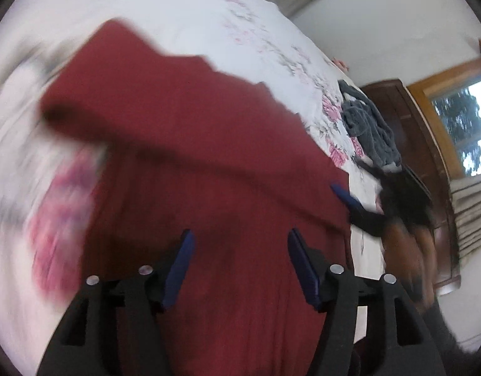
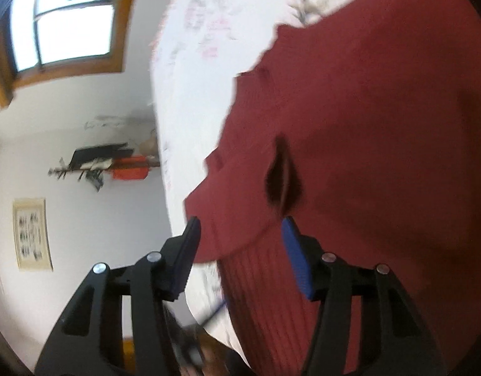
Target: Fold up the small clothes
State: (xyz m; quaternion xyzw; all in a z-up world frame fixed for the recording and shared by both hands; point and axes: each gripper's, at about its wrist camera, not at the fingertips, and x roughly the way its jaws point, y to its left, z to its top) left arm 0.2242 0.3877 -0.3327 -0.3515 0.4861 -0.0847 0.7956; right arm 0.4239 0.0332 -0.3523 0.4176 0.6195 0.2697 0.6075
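A dark red ribbed garment [image 1: 193, 144] lies on the floral bedsheet [image 1: 184, 9], with one part folded over the rest. My left gripper [image 1: 239, 244] hovers open just above the red cloth, nothing between its fingers. In the left wrist view my right gripper's blue fingertip [image 1: 342, 192] shows at the garment's right edge. In the right wrist view the red garment [image 2: 366, 109] fills the right side, and my right gripper [image 2: 240, 230] stands open over its folded edge. Both views are blurred by motion.
A grey and dark pile of clothes [image 1: 369, 125] lies near the bed's far corner. Behind it are a dark wooden cabinet [image 1: 406, 119], a window [image 1: 466, 119] and curtains [image 1: 472, 216]. A wall shelf [image 2: 115, 159] and a poster [image 2: 32, 235] hang beyond the bed edge.
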